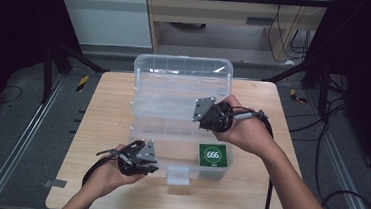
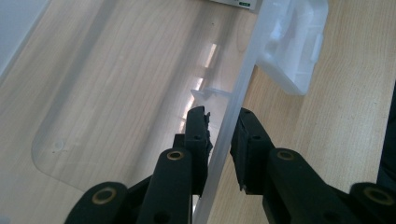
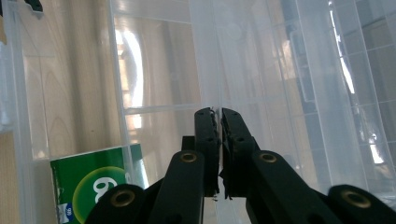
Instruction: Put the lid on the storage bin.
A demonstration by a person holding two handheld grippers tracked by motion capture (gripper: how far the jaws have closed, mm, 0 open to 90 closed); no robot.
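A clear plastic storage box (image 1: 184, 67) stands with its lid up on the wooden table (image 1: 106, 128). Inside it, at the front right corner, lies a green pack (image 1: 212, 155) marked 666, which also shows in the right gripper view (image 3: 93, 186). My left gripper (image 1: 154, 166) is at the box's front left, its jaws (image 2: 222, 116) shut on the clear front wall (image 2: 243, 79). My right gripper (image 1: 206, 121) reaches down into the box from the right, and its jaws (image 3: 216, 112) are shut on a thin clear inner partition (image 3: 211, 56).
The box's front latch (image 1: 178, 175) hangs over the table in front, close to my left gripper (image 2: 294, 46). Bare tabletop lies left and right of the box. Black frame legs and cables stand on the floor around the table.
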